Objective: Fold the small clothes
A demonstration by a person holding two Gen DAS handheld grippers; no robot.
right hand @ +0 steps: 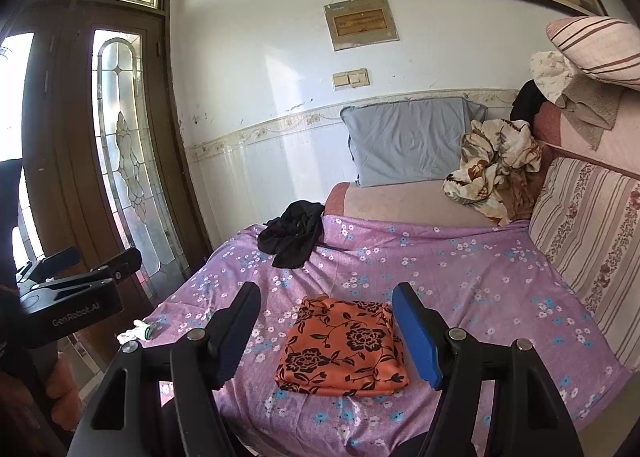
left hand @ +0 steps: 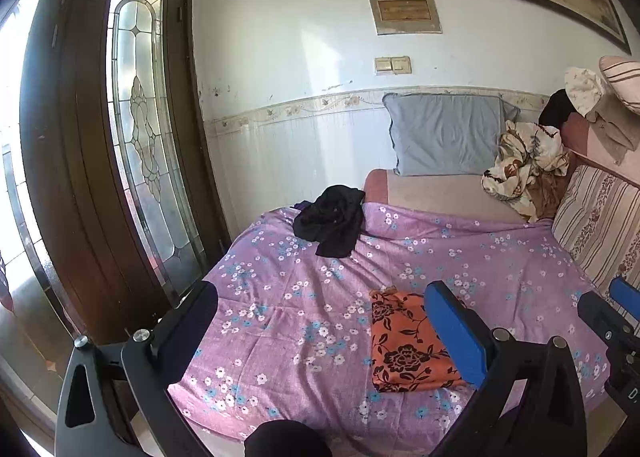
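Note:
An orange cloth with black flowers lies folded into a flat rectangle on the purple flowered sheet; it also shows in the left wrist view. A crumpled black garment lies at the sheet's far left, seen also in the left wrist view. My right gripper is open and empty, held above the folded cloth. My left gripper is open and empty, to the left of the cloth, and shows at the left of the right wrist view.
A grey pillow leans on the back wall. A crumpled cream patterned cloth lies at the back right beside a striped cushion. A wooden glass door stands left of the bed. A small white object lies at the sheet's left edge.

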